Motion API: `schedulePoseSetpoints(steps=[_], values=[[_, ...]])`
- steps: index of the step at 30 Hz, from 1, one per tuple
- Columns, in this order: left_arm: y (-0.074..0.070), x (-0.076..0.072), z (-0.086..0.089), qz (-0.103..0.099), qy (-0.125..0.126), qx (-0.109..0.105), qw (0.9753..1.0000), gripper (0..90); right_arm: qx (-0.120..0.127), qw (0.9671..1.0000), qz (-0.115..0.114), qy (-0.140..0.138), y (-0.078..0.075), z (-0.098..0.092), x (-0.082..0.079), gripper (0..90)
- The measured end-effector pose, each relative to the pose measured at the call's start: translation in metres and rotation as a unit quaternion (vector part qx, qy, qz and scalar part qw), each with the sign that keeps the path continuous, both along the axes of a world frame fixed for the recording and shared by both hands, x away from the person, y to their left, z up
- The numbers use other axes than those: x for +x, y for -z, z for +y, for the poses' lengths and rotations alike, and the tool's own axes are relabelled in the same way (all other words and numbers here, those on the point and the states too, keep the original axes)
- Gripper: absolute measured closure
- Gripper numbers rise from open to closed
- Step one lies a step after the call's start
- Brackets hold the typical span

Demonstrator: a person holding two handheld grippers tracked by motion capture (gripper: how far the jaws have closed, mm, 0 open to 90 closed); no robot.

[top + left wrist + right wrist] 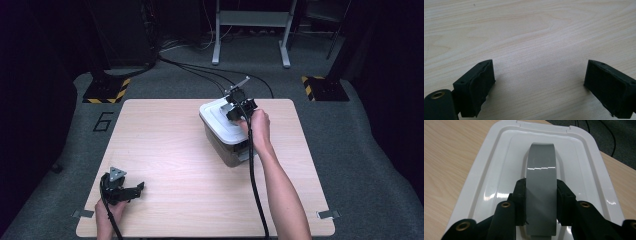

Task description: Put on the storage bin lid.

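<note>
Tabletop (175,150) pale wood, dim room; right hand-held gripper (541,195) clamps grey handle (541,170) on white lid (486,170), left hand-held gripper (539,82) wide apart (nr front edge).

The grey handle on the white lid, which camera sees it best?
The right gripper view: the grey handle runs up its middle, clamped between the right gripper's jaws. In the high view that gripper covers it. The left gripper view looks at bare table.

A pale wooden table (165,150) stands on grey carpet (360,150), black cables (200,70) trailing behind.
</note>
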State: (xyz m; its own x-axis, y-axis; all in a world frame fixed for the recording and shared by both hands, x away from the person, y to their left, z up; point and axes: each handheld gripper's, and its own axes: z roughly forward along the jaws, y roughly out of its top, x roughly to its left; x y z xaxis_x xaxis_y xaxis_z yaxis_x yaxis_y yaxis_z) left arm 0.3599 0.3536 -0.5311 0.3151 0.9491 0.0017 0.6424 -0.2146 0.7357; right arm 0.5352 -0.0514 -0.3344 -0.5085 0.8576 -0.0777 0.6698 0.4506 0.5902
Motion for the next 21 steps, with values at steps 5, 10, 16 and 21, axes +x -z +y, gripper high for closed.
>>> schedulePoseSetpoints(steps=[5, 10, 16, 21], values=[[0.0, 0.0, 0.0, -0.002, 0.001, 0.0, 1.0, 9.2, -0.002, 1.0, 0.0, -0.005, 0.0, 0.002, -0.003, 57.2], [0.0, 0.0, 0.0, -0.002, 0.0, 0.001, 1.0, 9.2, -0.005, 0.9999, -0.007, -0.005, -0.004, 0.002, -0.007, 42.9], [0.0, 0.0, 0.0, -0.001, 0.001, 0.0, 1.0, 9.2, 0.008, 0.9999, -0.011, -0.008, -0.007, -0.008, -0.014, 19.0], [0.0, 0.0, 0.0, 0.001, 0.002, 0.001, 1.0, 9.2, 0.009, 0.9997, -0.018, -0.017, -0.008, -0.015, -0.021, 13.6]])
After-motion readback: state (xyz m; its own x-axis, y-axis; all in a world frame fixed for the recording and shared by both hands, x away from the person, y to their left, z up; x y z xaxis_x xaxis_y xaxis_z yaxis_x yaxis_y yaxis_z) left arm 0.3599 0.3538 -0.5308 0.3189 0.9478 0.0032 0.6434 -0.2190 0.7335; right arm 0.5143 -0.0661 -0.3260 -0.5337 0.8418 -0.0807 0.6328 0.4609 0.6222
